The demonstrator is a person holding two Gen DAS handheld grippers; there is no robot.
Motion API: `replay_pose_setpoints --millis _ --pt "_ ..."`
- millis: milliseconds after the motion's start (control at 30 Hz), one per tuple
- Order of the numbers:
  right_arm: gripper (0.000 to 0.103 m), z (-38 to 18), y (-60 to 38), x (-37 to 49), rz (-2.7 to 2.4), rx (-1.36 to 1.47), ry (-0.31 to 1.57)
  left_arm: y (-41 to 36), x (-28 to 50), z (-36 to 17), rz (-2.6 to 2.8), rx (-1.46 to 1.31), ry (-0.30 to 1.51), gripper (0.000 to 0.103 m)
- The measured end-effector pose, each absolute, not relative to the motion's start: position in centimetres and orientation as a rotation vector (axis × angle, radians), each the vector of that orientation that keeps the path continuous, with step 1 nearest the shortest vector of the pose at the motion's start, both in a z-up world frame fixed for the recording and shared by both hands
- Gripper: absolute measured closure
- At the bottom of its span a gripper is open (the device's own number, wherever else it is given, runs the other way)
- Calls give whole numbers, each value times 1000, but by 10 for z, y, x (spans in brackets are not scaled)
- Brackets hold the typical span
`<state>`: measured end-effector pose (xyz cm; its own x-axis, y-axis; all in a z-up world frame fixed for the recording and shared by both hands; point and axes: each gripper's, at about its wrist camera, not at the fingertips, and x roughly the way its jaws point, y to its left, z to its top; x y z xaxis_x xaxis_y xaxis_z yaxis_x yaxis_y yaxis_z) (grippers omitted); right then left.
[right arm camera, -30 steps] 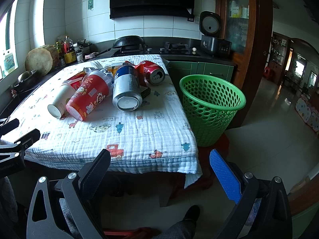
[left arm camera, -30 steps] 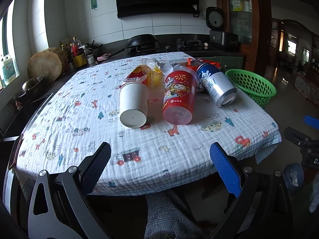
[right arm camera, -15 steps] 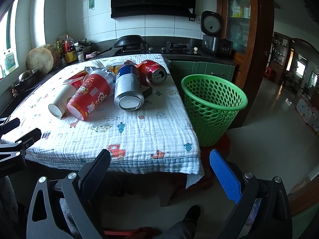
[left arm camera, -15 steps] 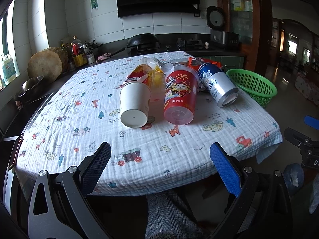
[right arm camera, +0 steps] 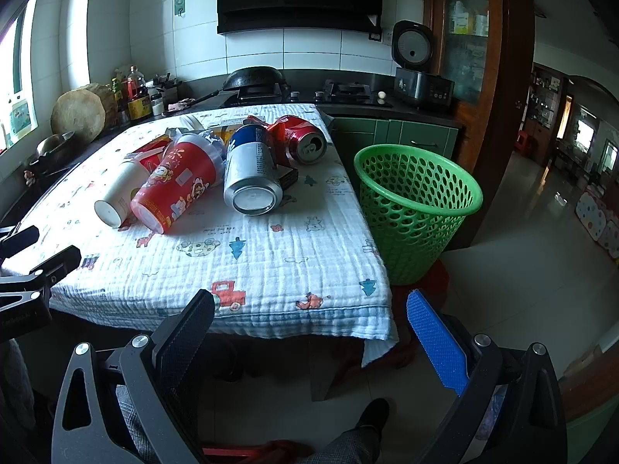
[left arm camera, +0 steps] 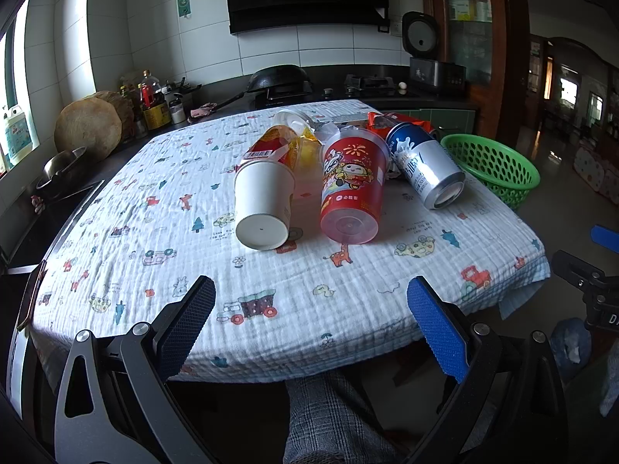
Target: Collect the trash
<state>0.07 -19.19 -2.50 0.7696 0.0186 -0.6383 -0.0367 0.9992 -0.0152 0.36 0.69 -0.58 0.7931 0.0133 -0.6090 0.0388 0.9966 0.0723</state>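
Observation:
A pile of trash lies on the table's patterned cloth (left arm camera: 162, 232): a white paper cup (left arm camera: 263, 201) (right arm camera: 116, 197) on its side, a red printed cup (left arm camera: 352, 189) (right arm camera: 178, 185), a blue-and-silver can (left arm camera: 425, 166) (right arm camera: 251, 170), a red can (right arm camera: 305, 143) and crumpled wrappers (left arm camera: 298, 139) behind them. A green mesh basket (right arm camera: 414, 205) (left arm camera: 491, 166) stands on the floor at the table's right side. My left gripper (left arm camera: 309, 309) hangs open at the near table edge, short of the cups. Off the table's near right corner my right gripper (right arm camera: 309, 317) is open and empty.
Behind the table runs a dark counter with a wok (right arm camera: 255, 77), a stove (right arm camera: 344, 89), a rice cooker (right arm camera: 418, 62), bottles (left arm camera: 151, 104) and a round wooden board (left arm camera: 89, 131). A trouser leg (left arm camera: 329, 417) and a shoe (right arm camera: 371, 413) show below. Tiled floor (right arm camera: 522, 263) lies right of the basket.
Both views have crept slightly forward toward the table. The trash has not moved and both grippers stay open.

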Motion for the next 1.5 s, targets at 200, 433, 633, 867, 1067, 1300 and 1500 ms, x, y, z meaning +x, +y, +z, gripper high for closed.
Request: replay_pose_setpoints --millis 200,433,633,867,1067,1300,1500 --pt "7 -26 -191 1 32 -28 690 7 6 -5 -9 84 654 5" --pt "7 -24 -192 2 33 -26 683 6 7 -3 -5 89 646 5" --pt "7 -22 -192 1 40 -22 672 6 7 -2 -4 94 638 5" --pt "7 -21 -193 3 46 -19 666 6 9 -1 -2 95 639 5" --pt "7 -20 -191 8 56 -18 664 10 14 -1 2 97 645 5" --pt "7 -17 -181 20 88 -34 667 21 23 0 12 88 647 5" --pt "7 -14 -176 35 117 -27 679 30 35 2 16 88 652 5"
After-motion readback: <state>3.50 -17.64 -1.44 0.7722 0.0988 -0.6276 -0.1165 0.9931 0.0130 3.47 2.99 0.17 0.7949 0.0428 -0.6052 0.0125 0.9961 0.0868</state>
